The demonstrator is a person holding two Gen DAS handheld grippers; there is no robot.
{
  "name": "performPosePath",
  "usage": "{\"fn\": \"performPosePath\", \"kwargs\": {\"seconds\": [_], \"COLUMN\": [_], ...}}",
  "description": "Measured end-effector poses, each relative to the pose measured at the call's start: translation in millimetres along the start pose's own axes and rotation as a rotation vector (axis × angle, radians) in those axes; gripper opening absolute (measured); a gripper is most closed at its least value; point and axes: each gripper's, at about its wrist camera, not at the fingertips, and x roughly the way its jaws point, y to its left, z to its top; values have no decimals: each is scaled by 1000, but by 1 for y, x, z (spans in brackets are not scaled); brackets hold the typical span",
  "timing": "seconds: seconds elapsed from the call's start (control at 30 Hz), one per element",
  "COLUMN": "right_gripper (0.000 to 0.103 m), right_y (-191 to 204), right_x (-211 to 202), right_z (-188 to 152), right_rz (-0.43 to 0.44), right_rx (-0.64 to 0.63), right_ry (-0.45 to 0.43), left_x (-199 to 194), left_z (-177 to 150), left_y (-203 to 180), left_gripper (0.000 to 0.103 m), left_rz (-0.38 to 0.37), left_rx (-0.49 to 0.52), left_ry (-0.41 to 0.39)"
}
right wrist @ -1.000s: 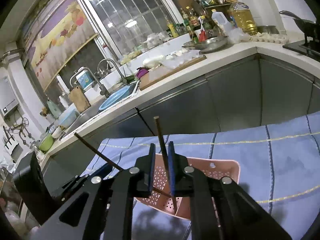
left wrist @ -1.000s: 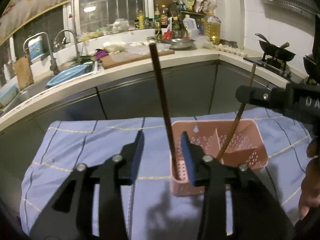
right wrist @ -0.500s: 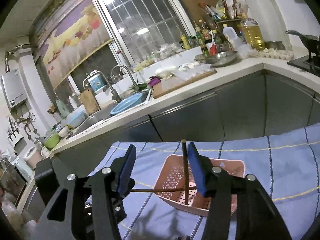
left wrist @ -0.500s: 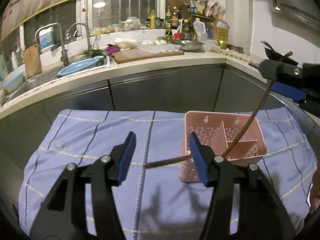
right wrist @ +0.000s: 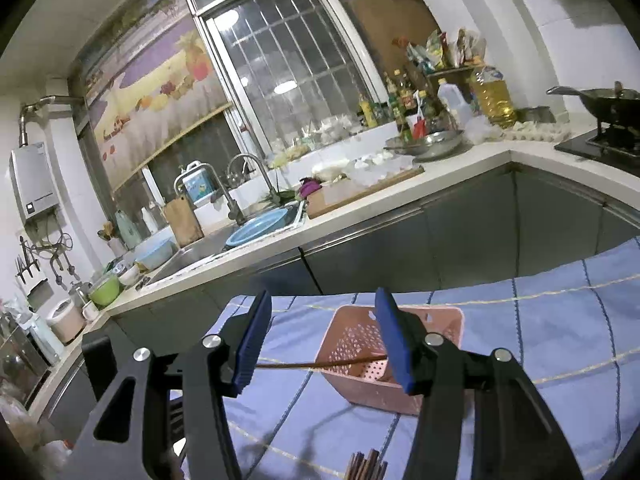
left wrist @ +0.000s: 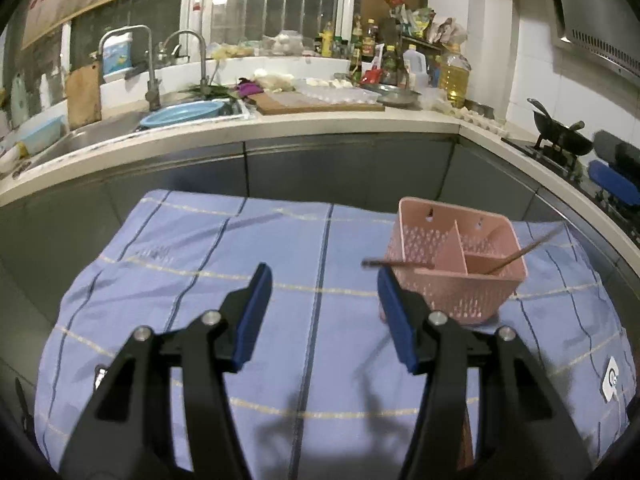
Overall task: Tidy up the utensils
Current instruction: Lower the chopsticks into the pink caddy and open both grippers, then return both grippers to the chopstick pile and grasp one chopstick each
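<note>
A pink perforated utensil basket (left wrist: 456, 280) with dividers stands on the blue cloth; it also shows in the right wrist view (right wrist: 360, 344). Two brown chopsticks lie in it: one (left wrist: 396, 264) sticks out over its left rim, the other (left wrist: 524, 251) leans out to the right. In the right wrist view one chopstick (right wrist: 316, 365) juts left over the rim. My left gripper (left wrist: 324, 316) is open and empty, just left of the basket. My right gripper (right wrist: 320, 340) is open and empty above it. More chopstick ends (right wrist: 366, 466) show at the bottom edge.
The blue checked cloth (left wrist: 200, 264) covers the table. A kitchen counter (left wrist: 320, 120) with sink, blue basin (left wrist: 182, 113), cutting board and bottles runs behind. A wok (left wrist: 560, 140) sits on the stove at right. The right gripper's blue pad (left wrist: 612, 184) shows at the right edge.
Both grippers opened and let go of their chopsticks, which fell into the basket and now lean over its rims. Both grippers have drawn back from the basket.
</note>
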Motion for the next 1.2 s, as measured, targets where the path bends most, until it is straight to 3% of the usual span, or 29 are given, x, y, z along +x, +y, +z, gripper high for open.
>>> {"fn": "performPosePath", "kwargs": {"seconds": [0.2, 0.37, 0.43, 0.5, 0.57, 0.63, 0.73, 0.83, 0.93, 1.0, 1.2], "right_gripper": [55, 55, 54, 41, 32, 27, 25, 25, 25, 25, 25], "right_y": [-5, -7, -9, -12, -11, -12, -19, -11, -7, -9, -19], "right_x": [-31, -62, -60, -45, -24, -6, 7, 8, 7, 3, -3], "right_z": [-20, -48, -71, -104, -149, -188, -220, -226, -226, -229, -227], "right_rz": [-23, -24, -50, -66, -98, -125, -129, -155, -173, -247, -208], "right_rx": [3, -20, -30, -32, -74, -91, -34, -78, -107, -142, -74], "right_ry": [-34, -28, 58, 202, 373, 503, 580, 559, 547, 533, 518], "left_x": [-26, -50, -48, -38, -23, -10, 5, 17, 31, 31, 35], "left_z": [-8, -27, -46, -67, -91, -108, -127, -138, -150, -152, -150], "left_y": [4, -5, -13, -25, -40, -55, -78, -91, -97, -93, -81], "left_gripper": [53, 53, 53, 52, 39, 36, 35, 35, 31, 30, 28], "left_rz": [-18, -59, -116, -176, -231, -289, -335, -338, -277, -259, -260], "left_rx": [-9, 40, 67, 93, 121, 134, 164, 188, 209, 203, 165], "left_ry": [-27, -47, 10, 93, 188, 268, 346, 375, 401, 400, 425]}}
